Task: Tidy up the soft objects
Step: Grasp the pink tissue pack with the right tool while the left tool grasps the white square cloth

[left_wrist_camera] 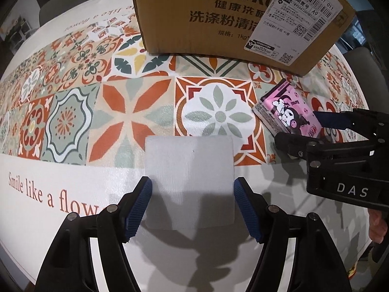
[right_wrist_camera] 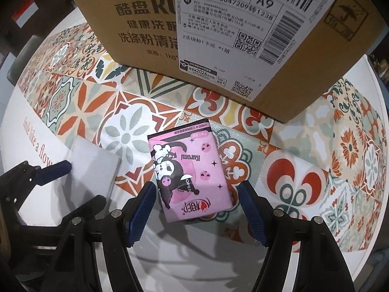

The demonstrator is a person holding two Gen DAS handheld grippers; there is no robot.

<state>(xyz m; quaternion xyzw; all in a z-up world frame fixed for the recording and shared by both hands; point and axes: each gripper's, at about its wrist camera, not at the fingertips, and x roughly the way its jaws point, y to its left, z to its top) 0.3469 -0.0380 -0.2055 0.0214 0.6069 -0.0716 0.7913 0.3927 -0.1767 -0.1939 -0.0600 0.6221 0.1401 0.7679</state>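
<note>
Left wrist view: 1 white foam square (left_wrist_camera: pixel 189 182), 1 pink tissue pack (left_wrist_camera: pixel 291 112), 1 cardboard box (left_wrist_camera: pixel 218 17) on a tiled-print tablecloth (left_wrist_camera: pixel 121 112). Left gripper (left_wrist_camera: pixel 192 204) and right gripper (right_wrist_camera: pixel 197 209) both gape, straddling the square and the pack.

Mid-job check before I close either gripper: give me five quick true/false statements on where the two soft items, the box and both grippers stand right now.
1. The left gripper straddles the white pad with its jaws open. True.
2. The right gripper is clamped on the pink tissue pack. False: its jaws stand open on either side of the pack, with gaps showing.
3. The cardboard box stands on the patterned tablecloth beyond both items. True.
4. The pink tissue pack lies on top of the white pad. False: they lie apart, side by side on the cloth.
5. The white pad is already inside the box. False: it lies on the tablecloth.
</note>
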